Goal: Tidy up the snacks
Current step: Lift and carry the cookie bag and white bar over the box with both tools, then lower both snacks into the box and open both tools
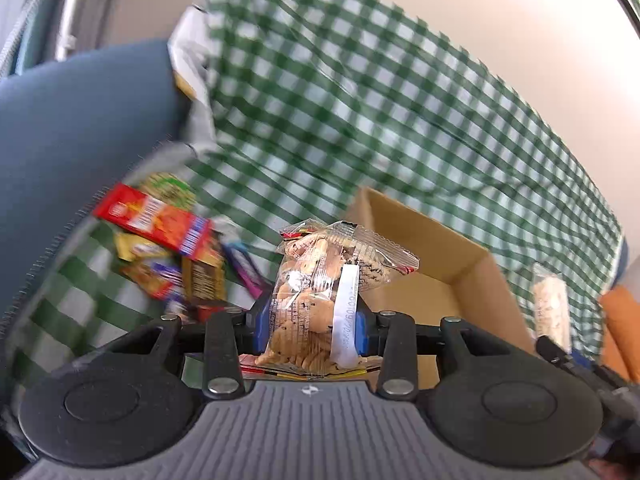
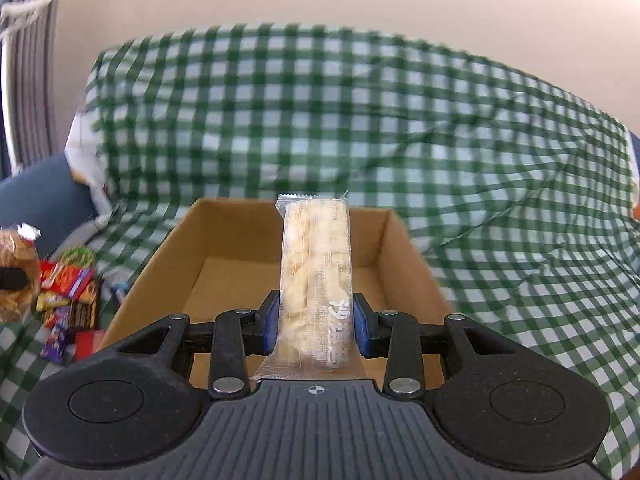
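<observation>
Left gripper (image 1: 310, 330) jaws clenched on a clear cookie bag (image 1: 320, 296), blue pads pressing both sides of it, bag upright with small tan cookies inside and a white label strip down its right face; ahead and right of these jaws sits an open cardboard box (image 1: 476, 276) on green-checked cloth (image 1: 360, 100); ahead and left of the jaws a blurred snack pile (image 1: 168, 248) lies on the cloth, red packet on top, yellow and brown wrappers under it, a purple one at its right edge; blue cushion (image 1: 72, 140) further left; far right of the left jaws the second snack shows held up. Right gripper (image 2: 316, 330) jaws clenched on a long rice-cracker pack (image 2: 316, 280), clear wrapper, pale pieces inside, white lettering near the lower end, pack standing lengthwise straight out from the jaws; box lies directly ahead and below these jaws, pack's top end overlapping the far wall in view; cannot tell whether pack is over the box or short of it; snack pile well left of the right jaws, just beside the box's left wall; cookie bag at far left edge; background motion-blurred in both views.
</observation>
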Action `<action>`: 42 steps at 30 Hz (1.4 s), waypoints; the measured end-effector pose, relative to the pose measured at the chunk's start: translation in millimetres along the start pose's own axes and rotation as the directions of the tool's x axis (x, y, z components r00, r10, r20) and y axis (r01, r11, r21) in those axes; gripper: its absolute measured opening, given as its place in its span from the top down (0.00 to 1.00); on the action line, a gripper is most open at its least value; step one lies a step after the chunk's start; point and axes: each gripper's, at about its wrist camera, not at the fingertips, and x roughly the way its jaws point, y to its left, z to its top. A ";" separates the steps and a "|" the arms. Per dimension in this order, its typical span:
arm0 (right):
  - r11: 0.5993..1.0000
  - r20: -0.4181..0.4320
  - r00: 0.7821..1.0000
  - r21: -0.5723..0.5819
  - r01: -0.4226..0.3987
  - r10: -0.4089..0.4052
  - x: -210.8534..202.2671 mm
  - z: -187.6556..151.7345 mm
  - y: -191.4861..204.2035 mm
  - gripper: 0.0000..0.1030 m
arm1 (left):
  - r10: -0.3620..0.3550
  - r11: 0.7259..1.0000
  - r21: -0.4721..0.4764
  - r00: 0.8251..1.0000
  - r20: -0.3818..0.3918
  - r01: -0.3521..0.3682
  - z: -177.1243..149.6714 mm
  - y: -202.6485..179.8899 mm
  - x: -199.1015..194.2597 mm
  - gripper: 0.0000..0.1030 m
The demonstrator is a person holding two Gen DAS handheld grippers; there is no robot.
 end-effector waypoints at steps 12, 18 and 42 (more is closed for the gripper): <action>0.997 -0.006 0.997 -0.004 0.073 -0.073 -2.2 -15.9 -21.3 0.63 | -0.161 0.961 0.228 0.987 -0.002 0.157 -7.1 -70.1 29.5 0.58; 0.994 -0.001 0.995 -0.055 0.097 -0.097 -2.5 -18.5 -16.7 0.63 | -0.177 0.914 0.371 0.984 0.008 0.162 -36.3 -80.2 38.8 0.58; 0.991 0.004 0.994 -0.081 0.111 -0.111 3.7 -18.7 -15.5 0.63 | -0.232 0.932 0.276 0.972 -0.042 0.235 -35.0 -75.6 47.3 0.58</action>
